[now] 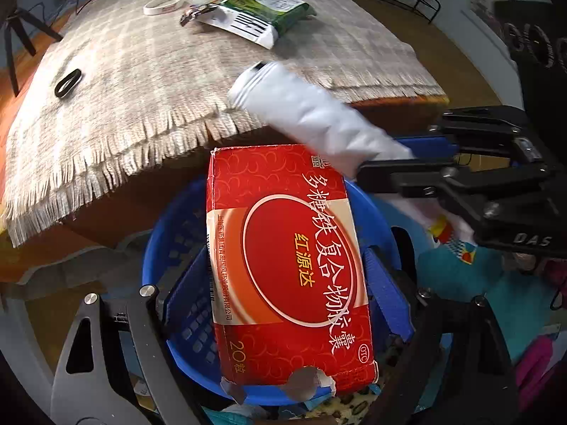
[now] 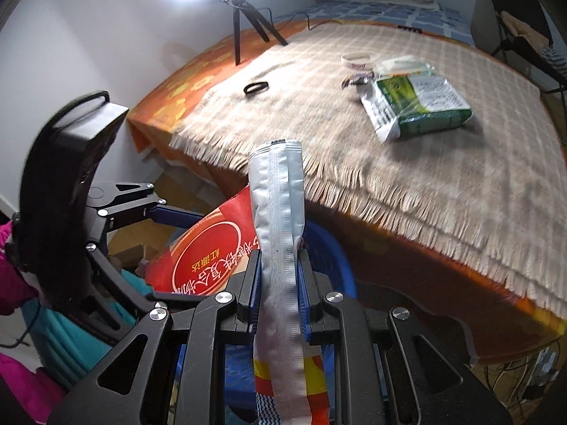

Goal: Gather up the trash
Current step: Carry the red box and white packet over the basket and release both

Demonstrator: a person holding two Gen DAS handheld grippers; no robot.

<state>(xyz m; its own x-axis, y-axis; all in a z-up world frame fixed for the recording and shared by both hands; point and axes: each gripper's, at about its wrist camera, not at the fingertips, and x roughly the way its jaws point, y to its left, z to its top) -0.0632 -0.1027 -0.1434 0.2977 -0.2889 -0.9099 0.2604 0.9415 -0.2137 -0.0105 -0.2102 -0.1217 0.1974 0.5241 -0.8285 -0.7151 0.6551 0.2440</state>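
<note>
My left gripper (image 1: 283, 283) is shut on a red medicine box (image 1: 287, 255) and holds it over a blue basket (image 1: 156, 258) beside the table edge. My right gripper (image 2: 280, 283) is shut on a silver snack wrapper (image 2: 280, 212) that sticks up between its fingers; in the left wrist view the wrapper (image 1: 304, 113) and right gripper (image 1: 418, 173) come in from the right, above the basket. The red box (image 2: 198, 251) and blue basket (image 2: 329, 251) show below the wrapper in the right wrist view.
A fringed beige cloth (image 2: 425, 163) covers the table. On it lie a green packet (image 2: 418, 106), a white tape ring (image 2: 356, 60), a small dark wrapper (image 2: 356, 80) and a black hair tie (image 2: 256, 88). A ring light on a tripod (image 2: 241, 17) stands at the back.
</note>
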